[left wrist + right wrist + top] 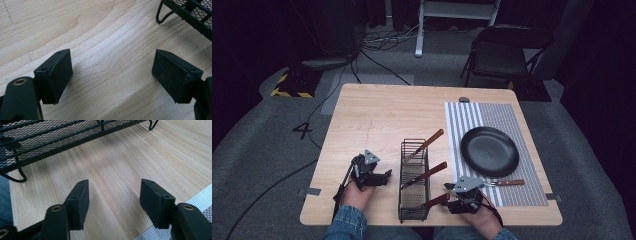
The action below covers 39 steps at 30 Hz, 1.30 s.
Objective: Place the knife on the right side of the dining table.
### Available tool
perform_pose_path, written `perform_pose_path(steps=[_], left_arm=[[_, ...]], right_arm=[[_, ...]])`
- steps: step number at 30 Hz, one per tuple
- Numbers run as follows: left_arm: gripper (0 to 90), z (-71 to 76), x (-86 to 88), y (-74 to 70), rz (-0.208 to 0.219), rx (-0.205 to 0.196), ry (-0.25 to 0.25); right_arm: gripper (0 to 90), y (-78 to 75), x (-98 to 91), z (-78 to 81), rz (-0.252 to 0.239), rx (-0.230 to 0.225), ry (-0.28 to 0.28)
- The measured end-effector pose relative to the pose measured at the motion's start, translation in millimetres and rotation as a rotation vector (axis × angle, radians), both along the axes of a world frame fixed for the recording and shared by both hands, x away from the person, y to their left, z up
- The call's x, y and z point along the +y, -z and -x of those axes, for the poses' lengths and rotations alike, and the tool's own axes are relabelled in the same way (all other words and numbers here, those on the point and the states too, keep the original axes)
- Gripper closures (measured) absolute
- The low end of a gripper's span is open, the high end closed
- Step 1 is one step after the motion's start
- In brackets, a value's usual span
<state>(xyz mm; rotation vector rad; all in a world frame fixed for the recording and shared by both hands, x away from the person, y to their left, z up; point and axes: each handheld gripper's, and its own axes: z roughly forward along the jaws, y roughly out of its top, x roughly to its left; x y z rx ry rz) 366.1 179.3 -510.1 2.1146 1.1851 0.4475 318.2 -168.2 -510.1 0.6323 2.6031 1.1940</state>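
Note:
A black wire basket (414,192) stands at the table's front centre and holds three wooden-handled utensils (432,171) that lean out to the right. My left gripper (387,177) rests left of the basket, open, with bare wood between its pads (57,72). The basket's corner (190,12) is at that view's upper right. My right gripper (449,192) sits right of the basket, open and empty (115,186), facing the basket's side (50,142). A black plate (489,151) lies on a striped placemat (522,125). A wooden-handled fork (506,183) lies in front of the plate.
The placemat's edge (200,195) lies by my right gripper. A small dark object (464,99) sits at the table's far edge. Bare wood (372,120) spreads over the left and far parts. A black folding chair (504,52) and floor cables (377,60) lie beyond the table.

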Motion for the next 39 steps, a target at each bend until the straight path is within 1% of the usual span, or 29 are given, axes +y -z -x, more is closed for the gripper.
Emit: perform_pose_path(steps=[5, 6, 8, 10, 11, 12, 13, 16, 17, 19, 20, 21, 23, 24, 25, 26, 27, 29, 31, 33, 34, 36, 38, 39], left_arm=[[17.1, 0.0, 0.0, 0.0, 0.001, 0.0, 0.0], [17.2, -0.1, 0.0, 0.0, 0.001, 0.0, 0.0], [17.1, -0.2, 0.1, 0.0, 0.001, 0.0, 0.001], [17.1, -0.1, 0.0, 0.0, 0.002, 0.001, 0.0], [17.1, -0.2, 0.1, 0.0, 0.002, 0.0, 0.001], [17.1, -0.1, 0.3, -0.2, -0.001, 0.002, 0.003], [17.1, -0.1, 0.3, -0.2, -0.001, 0.002, 0.003], [17.1, 0.0, 0.5, 0.0, 0.0, -0.001, 0.004], [17.1, 0.1, 0.6, 0.0, -0.001, -0.002, 0.003], [17.1, 1.2, 1.1, 0.1, -0.001, -0.002, 0.005], [17.1, 1.7, 1.7, -0.2, -0.001, 0.003, 0.007], [17.1, 2.1, 1.9, 0.1, 0.001, -0.001, 0.007], [17.1, 3.1, 2.8, 0.2, -0.001, -0.003, 0.01], [17.1, 3.3, 3.2, 0.0, -0.004, -0.004, 0.011], [17.1, 3.7, 3.3, 0.0, -0.003, -0.003, 0.01], [17.1, 4.0, 3.5, 0.0, -0.001, -0.001, 0.008], [17.1, 4.4, 3.6, 0.1, 0.001, -0.001, 0.006], [17.1, 6.0, 4.7, 0.3, 0.002, -0.002, -0.001], [17.2, 8.3, 8.0, 0.1, -0.002, -0.003, -0.008], [17.5, 9.6, 11.0, 0.4, 0.005, -0.002, -0.018], [17.5, 10.2, 12.0, 0.2, 0.003, -0.001, -0.021], [17.4, 10.7, 13.6, 0.1, 0.001, -0.001, -0.02], [17.4, 11.1, 14.1, 0.1, 0.004, 0.002, -0.018], [17.4, 11.4, 14.2, 0.3, 0.004, 0.0, -0.019]], right_arm=[[39.2, -0.1, 0.1, -0.1, 0.004, 0.0, -0.008], [39.4, -0.8, 0.4, -0.2, 0.005, 0.006, -0.006], [41.9, -3.7, 0.5, -1.9, 0.016, 0.027, -0.007], [42.7, -10.6, -1.0, -4.3, 0.014, 0.03, -0.009], [42.7, -16.0, -2.2, -5.7, 0.007, 0.029, -0.005], [42.8, -29.0, -5.0, -9.6, -0.001, 0.011, 0.003], [42.8, -29.0, -5.0, -9.6, -0.001, 0.011, 0.003], [42.6, -51.0, -10.1, -16.9, -0.004, -0.027, 0.018], [42.5, -60.1, -12.2, -20.6, -0.01, -0.036, 0.025], [42.5, -73.6, -16.0, -28.1, -0.019, -0.046, 0.043], [42.5, -83.5, -19.3, -36.1, -0.04, -0.033, 0.062], [42.5, -83.5, -19.3, -36.1, -0.04, -0.033, 0.062], [42.7, -95.2, -22.8, -48.3, -0.074, -0.004, 0.081], [42.8, -98.5, -23.4, -51.4, -0.078, 0.003, 0.09], [44.9, -105.6, -24.3, -58.4, -0.088, 0.014, 0.097], [46.9, -109.9, -24.2, -61.5, -0.094, 0.026, 0.1], [46.9, -109.9, -24.2, -61.5, -0.094, 0.026, 0.1], [50.5, -118.8, -22.6, -66.2, -0.103, 0.054, 0.107], [51.7, -128.4, -19.1, -69.5, -0.106, 0.053, 0.103], [53.4, -138.8, -13.3, -73.8, -0.092, 0.046, 0.097], [53.4, -138.8, -13.3, -73.8, -0.092, 0.046, 0.097], [54.7, -144.2, -10.2, -77.1, -0.093, 0.052, 0.096], [57.0, -152.4, -4.7, -83.3, -0.101, 0.071, 0.097], [57.0, -152.4, -4.7, -83.3, -0.101, 0.071, 0.097]])
